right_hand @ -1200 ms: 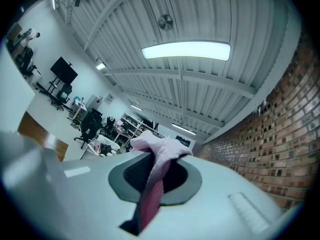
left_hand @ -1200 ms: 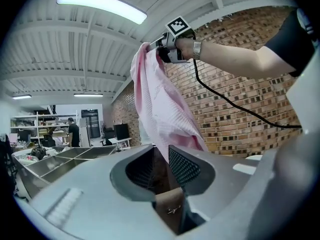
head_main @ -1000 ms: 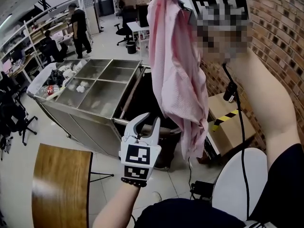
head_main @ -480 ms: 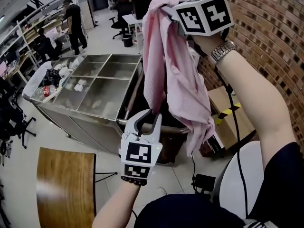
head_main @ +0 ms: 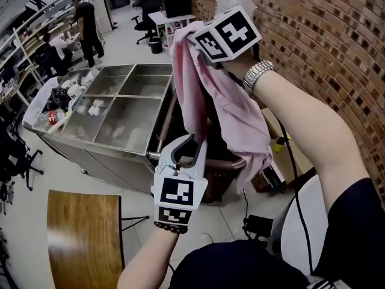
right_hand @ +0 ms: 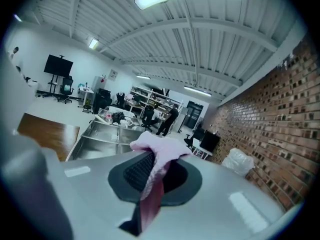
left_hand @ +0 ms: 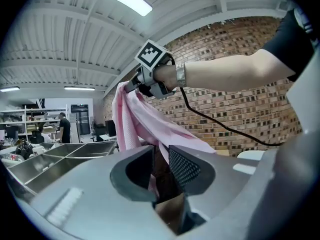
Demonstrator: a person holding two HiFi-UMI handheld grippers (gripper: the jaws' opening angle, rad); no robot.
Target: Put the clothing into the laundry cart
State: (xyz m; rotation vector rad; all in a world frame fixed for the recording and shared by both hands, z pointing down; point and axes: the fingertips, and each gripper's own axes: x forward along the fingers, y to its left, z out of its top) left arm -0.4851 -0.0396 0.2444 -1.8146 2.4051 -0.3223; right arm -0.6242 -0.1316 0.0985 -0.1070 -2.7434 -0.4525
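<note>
A pink garment [head_main: 225, 104] hangs from my right gripper [head_main: 197, 40], which is held high beside the brick wall and is shut on the cloth's top edge. The cloth drapes down over the dark laundry cart [head_main: 236, 165], with its lower end at the cart's rim. In the right gripper view the pink garment [right_hand: 159, 154] is pinched between the pads of the right gripper [right_hand: 155, 173]. My left gripper [head_main: 191, 142] stands open just below and in front of the hanging cloth, with nothing between its fingers. The left gripper view shows the left gripper [left_hand: 160, 165] open and the pink garment [left_hand: 135, 121] beyond it.
A steel trolley [head_main: 123, 98] with several open compartments stands left of the cart. A wooden tabletop [head_main: 84, 233] is at the lower left and a white round seat [head_main: 304, 221] at the lower right. People [head_main: 84, 17] work at the far shelves. The brick wall [head_main: 325, 53] is close on the right.
My right gripper has come down and forward with the pink garment, so the cloth now hangs lower over the cart. The left gripper has hardly moved.
</note>
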